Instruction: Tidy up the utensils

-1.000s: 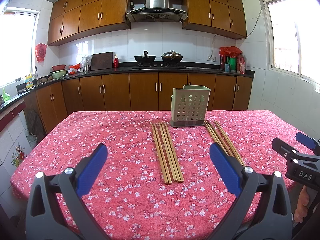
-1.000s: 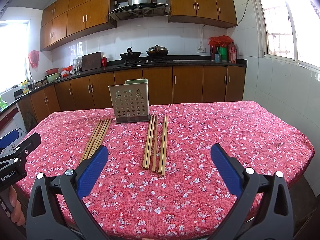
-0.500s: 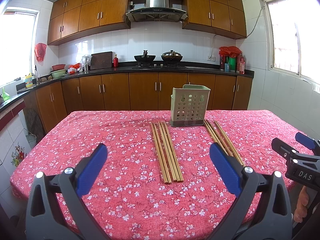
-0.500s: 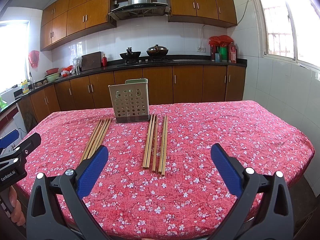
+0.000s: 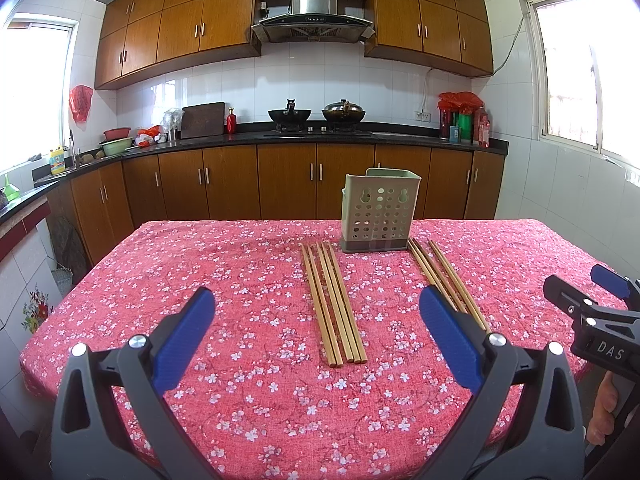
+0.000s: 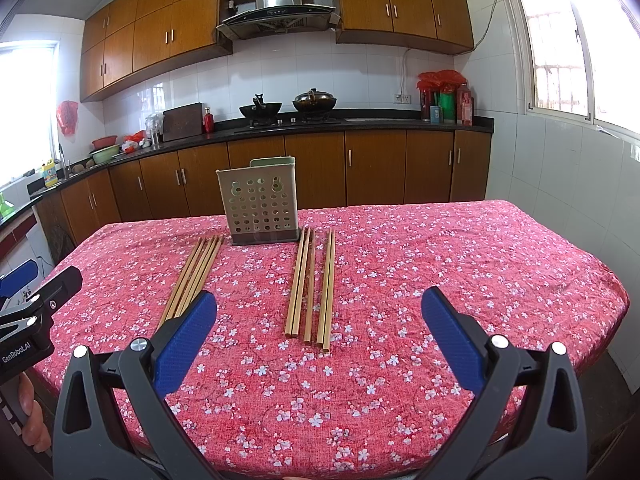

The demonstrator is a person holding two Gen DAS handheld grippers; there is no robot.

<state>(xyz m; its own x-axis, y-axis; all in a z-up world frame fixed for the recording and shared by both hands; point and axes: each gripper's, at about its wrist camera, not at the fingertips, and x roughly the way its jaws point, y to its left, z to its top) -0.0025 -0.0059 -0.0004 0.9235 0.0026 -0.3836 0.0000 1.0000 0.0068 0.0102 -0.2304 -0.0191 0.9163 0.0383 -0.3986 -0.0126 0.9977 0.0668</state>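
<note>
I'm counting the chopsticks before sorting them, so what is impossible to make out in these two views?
- Holder inside: both views show only its perforated wall, so contents unknown.
- Right chopsticks: near ends hidden behind the left tool's finger in the left view.
- Left chopsticks: near ends hidden behind the right tool's finger in the right view.
- Exact counts: sticks lie too close together.

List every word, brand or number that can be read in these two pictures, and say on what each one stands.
"DAS": on the black body of the right tongs.
"GenRobot.AI": on the black body of the left tongs.
Labels on the yellow bottle and the red containers on the black counter: too small to read.
</note>
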